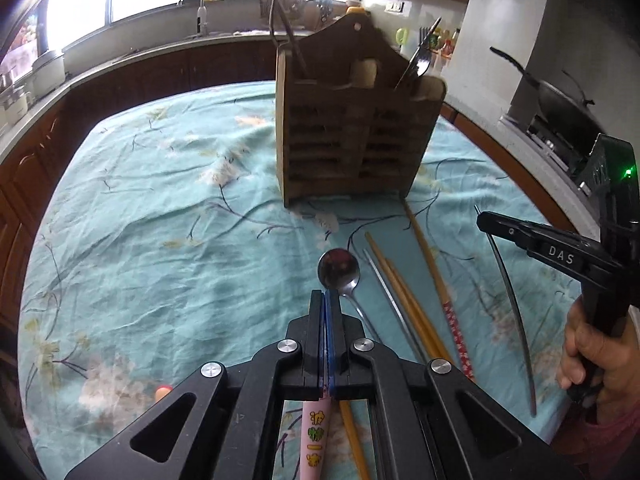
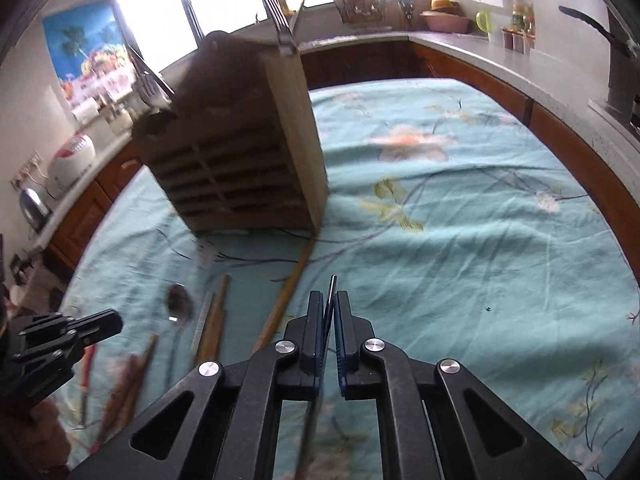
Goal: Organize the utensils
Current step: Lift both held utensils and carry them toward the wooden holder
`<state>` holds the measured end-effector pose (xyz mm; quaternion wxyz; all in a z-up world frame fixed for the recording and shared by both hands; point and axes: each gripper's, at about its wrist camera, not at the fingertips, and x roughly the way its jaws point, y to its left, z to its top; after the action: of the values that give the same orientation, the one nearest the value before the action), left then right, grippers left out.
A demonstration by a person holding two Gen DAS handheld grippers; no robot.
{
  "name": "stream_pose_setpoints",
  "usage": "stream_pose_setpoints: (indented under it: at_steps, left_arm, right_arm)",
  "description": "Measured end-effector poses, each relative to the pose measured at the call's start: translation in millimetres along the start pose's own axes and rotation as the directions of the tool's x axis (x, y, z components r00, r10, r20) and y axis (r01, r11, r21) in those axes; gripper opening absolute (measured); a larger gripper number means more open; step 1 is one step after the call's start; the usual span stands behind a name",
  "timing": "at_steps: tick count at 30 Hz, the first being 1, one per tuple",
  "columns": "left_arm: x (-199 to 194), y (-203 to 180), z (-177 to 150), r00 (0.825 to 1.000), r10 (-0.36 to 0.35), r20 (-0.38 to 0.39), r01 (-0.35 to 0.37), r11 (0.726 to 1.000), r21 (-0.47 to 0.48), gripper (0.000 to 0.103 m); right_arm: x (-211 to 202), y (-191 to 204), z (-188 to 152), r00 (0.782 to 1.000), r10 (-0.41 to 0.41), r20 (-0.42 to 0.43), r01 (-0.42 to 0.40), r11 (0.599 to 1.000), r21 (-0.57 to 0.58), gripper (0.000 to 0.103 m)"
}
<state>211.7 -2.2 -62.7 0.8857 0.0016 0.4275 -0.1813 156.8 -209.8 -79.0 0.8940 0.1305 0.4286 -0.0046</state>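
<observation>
Kitchen counters all round, teal flowered tablecloth [image 1: 160,208] over table. Wooden caddy [image 1: 352,128] upright at far middle, forks and chopsticks already standing in its top. Loose on cloth just in front of caddy: spoon [image 1: 339,270], bamboo chopsticks [image 1: 404,300], long chopstick with pink patterned end [image 1: 436,280], thin metal chopstick between them. Left gripper [image 1: 327,300] pressed together on pink cartoon-print handle [image 1: 318,432], held just above spoon bowl. Right gripper [image 2: 330,304] clamped on thin dark chopstick [image 2: 331,290], tip poking past the pads, lifted clear of cloth. Step in hand, probably: both pieces picked up, carry to caddy. Next move needs piece tipped upright and dropped through a top slot, clear of forks. Only left view shows dark chopstick's full curved length; only right view shows caddy's side wall and the bare cloth beyond it.
</observation>
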Motion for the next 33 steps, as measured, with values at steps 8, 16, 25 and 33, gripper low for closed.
stream_pose_setpoints:
  at_steps: [8,16,25,33]
  left_arm:
    - [23,-5,1,0.994,0.013,-0.109,-0.009,0.999,0.036,0.009]
    - [59,-19,-1,0.977,0.089,-0.192,-0.067,0.991,0.116,0.023]
    - [56,-26,1,0.985,0.101,-0.136,-0.082,0.987,0.140,0.003]
    - [-4,-14,11,0.999,0.044,-0.005,-0.044,0.998,0.034,0.003]
  right_arm:
    - [-25,11,4,0.998,0.043,0.038,-0.043,0.999,-0.009,0.004]
    - [-28,8,-5,0.997,0.067,0.037,-0.068,0.998,0.011,0.004]
    - [-26,4,-6,0.996,0.077,0.035,-0.078,0.997,0.026,0.005]
    - [-46,8,2,0.993,0.095,0.074,-0.097,0.995,0.016,0.004]
